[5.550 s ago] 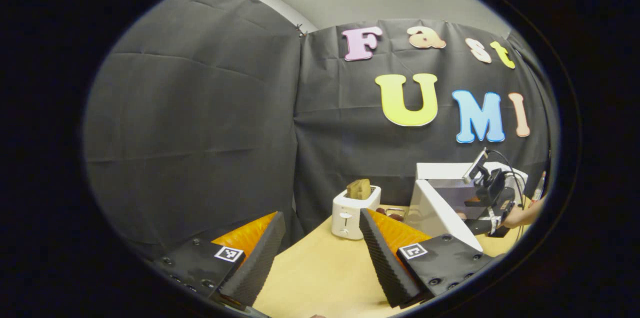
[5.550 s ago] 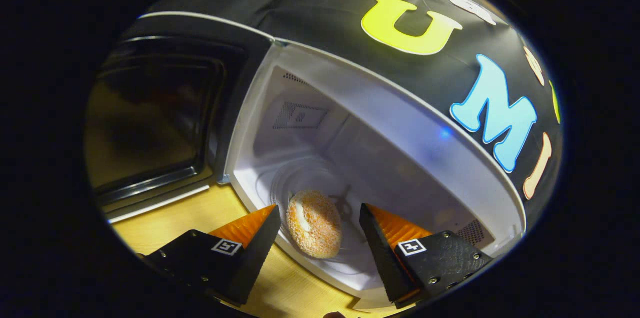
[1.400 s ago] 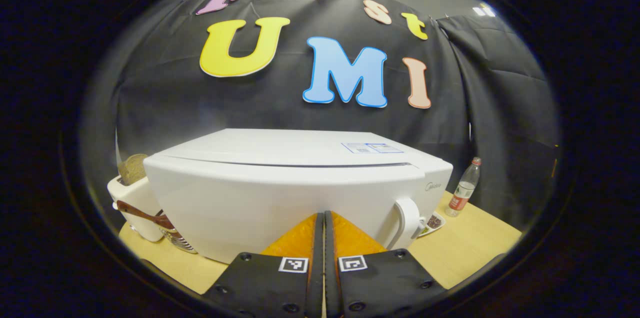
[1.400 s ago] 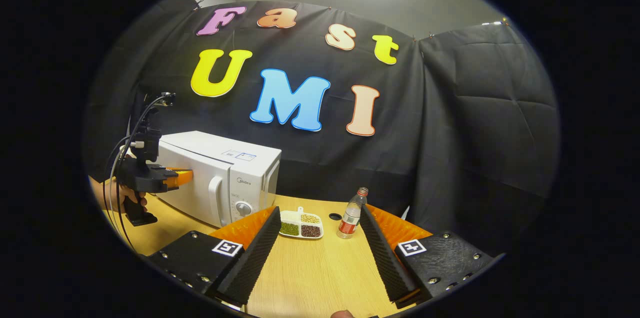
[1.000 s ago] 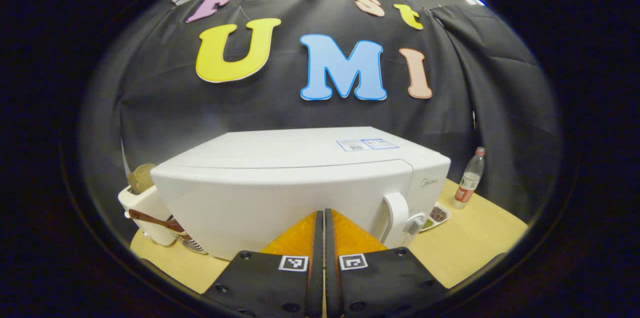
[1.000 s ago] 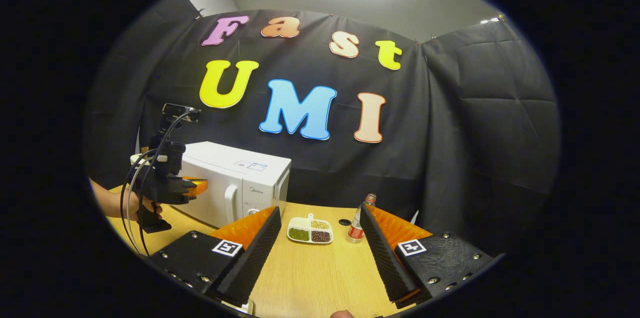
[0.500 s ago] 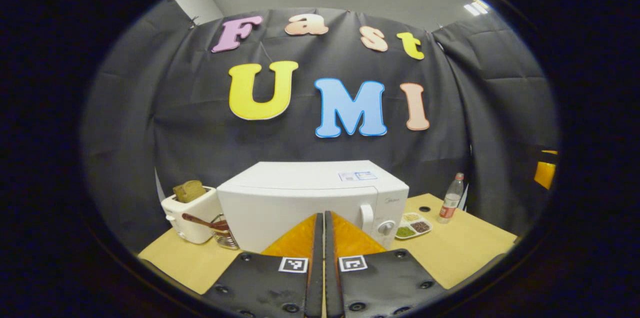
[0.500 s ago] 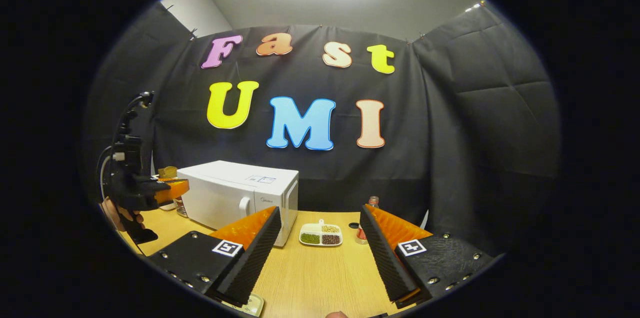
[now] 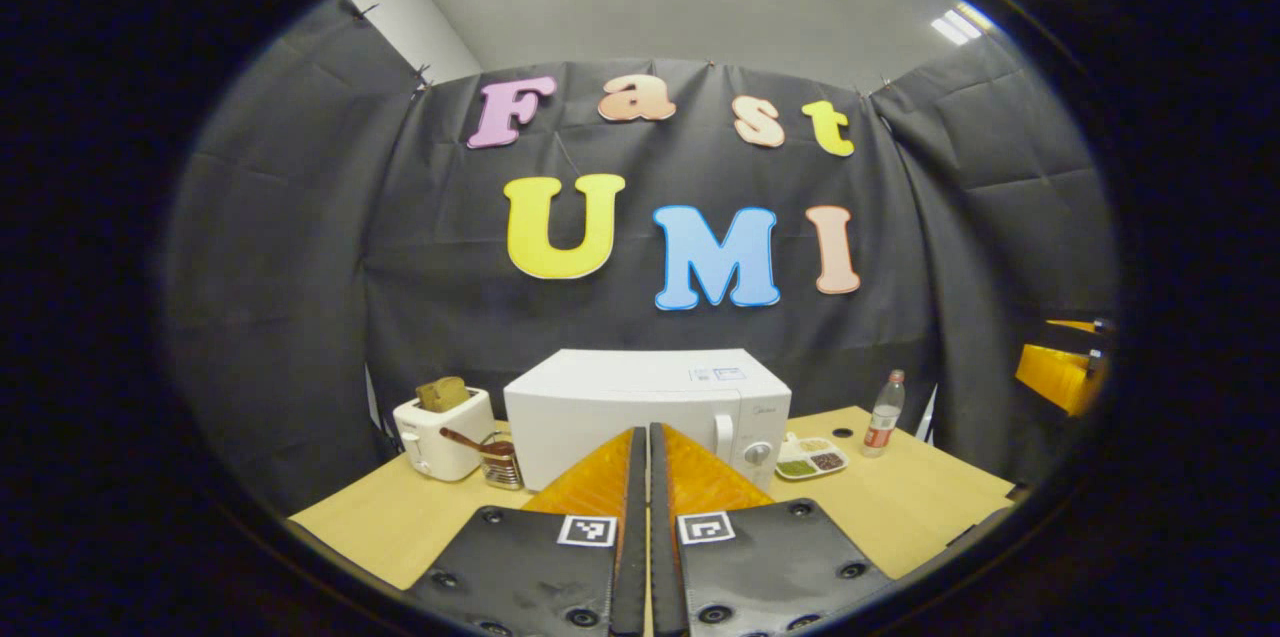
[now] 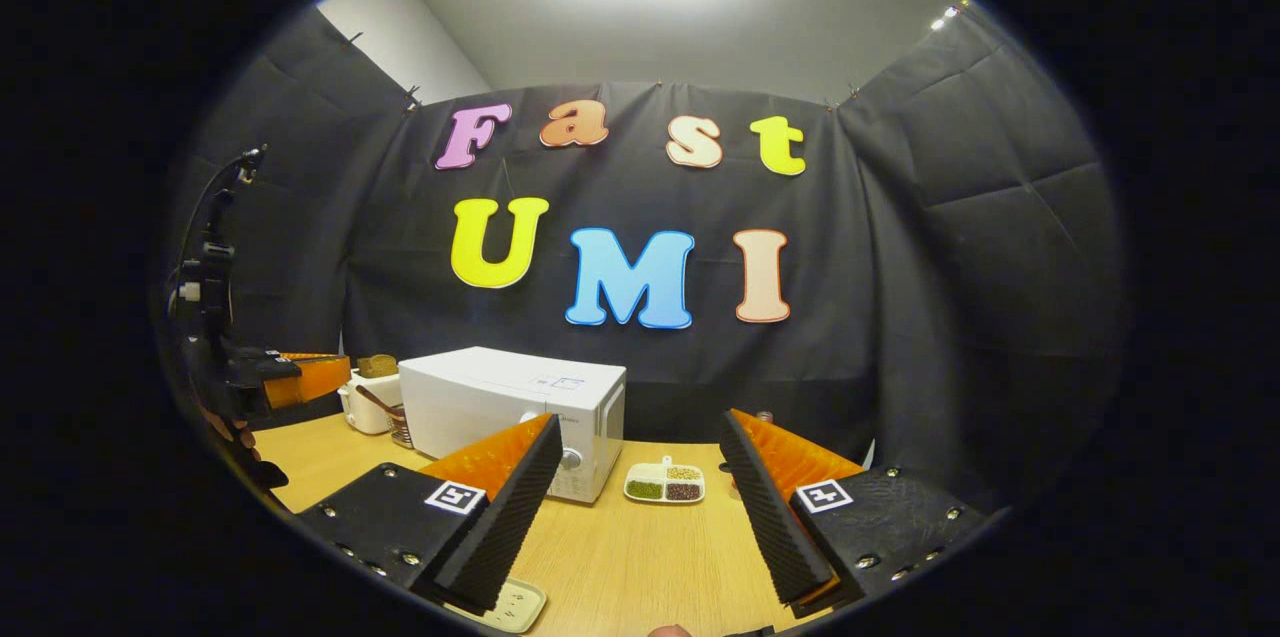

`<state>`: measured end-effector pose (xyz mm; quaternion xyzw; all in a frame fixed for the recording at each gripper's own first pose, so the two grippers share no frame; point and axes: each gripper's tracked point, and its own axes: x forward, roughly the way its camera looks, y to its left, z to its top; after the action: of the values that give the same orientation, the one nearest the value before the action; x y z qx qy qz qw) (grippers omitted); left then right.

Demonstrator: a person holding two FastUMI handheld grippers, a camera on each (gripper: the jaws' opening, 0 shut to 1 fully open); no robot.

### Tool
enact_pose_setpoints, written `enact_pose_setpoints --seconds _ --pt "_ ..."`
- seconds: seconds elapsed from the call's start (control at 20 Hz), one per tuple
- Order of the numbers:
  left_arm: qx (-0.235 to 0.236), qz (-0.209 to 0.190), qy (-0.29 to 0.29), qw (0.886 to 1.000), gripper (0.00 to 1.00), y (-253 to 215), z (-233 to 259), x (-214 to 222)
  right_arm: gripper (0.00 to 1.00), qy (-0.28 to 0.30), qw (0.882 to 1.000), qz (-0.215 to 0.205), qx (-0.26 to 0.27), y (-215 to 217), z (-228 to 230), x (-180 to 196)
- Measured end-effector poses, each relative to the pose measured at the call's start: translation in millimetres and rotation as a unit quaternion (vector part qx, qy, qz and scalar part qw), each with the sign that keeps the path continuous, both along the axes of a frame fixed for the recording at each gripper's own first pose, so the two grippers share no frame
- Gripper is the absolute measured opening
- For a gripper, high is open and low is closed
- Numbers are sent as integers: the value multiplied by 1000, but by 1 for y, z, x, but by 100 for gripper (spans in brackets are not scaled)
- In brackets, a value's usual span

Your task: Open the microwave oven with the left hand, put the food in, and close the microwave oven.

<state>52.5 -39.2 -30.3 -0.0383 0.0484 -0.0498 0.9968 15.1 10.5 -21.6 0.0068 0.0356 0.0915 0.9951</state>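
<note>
Microwave: the white box-shaped microwave oven [image 9: 640,402] stands on the light wooden table [image 9: 900,497] with its door shut, handle and dial at its right end; in the right gripper view it [image 10: 510,407] sits left of centre.
Left gripper [image 9: 641,437]: 2 fingers pressed together, holding nothing, pointing at the microwave front and apart from it.
Right gripper [image 10: 640,437]: fingers spread wide, nothing between them, above the table.
Left of microwave: white toaster [image 9: 440,432] with brown bread in its slot, touching nothing else.
Right of microwave: white 3-compartment dish of beans [image 9: 812,459], then a clear plastic bottle with red label [image 9: 882,414].
</note>
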Motion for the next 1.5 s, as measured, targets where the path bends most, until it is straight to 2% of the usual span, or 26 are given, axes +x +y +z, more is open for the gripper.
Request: enact_pose_setpoints --seconds 0.05,0.4,0.45,0.6,0.7,0.75,0.8,0.9,1.05,1.1,1.5 --pt "-2 3 -2 1000 13 5 4 -9 97 -4 1000 -2 1 2 3 -4" --pt "0 3 -22 1000 13 38 27 -69 97 -18 1000 -17 16 30 18 -40" --pt "-3 -2 -22 1000 9 41 28 -78 97 -21 1000 -19 15 33 21 -46" --pt "-4 2 -22 1000 16 58 26 -100 97 -23 999 -19 15 45 24 -63" --pt "-5 8 -22 1000 15 71 25 -112 97 -19 1000 -20 12 50 23 -73" --pt "-3 11 -22 1000 22 76 25 -115 97 -18 1000 -21 12 51 22 -77" --pt "-1 12 -24 1000 22 80 25 -120 97 -16 1000 -22 11 53 22 -81" --pt "2 10 -28 1000 39 84 26 -126 97 -12 1000 -25 10 55 21 -88" --pt "3 17 -37 999 94 95 29 -128 97 -12 999 -29 9 58 23 -95" --pt "2 20 -39 999 97 96 28 -130 97 -14 999 -29 7 59 24 -97" --pt "9 36 -50 998 98 115 34 -127 97 -32 999 -17 11 77 42 -97"
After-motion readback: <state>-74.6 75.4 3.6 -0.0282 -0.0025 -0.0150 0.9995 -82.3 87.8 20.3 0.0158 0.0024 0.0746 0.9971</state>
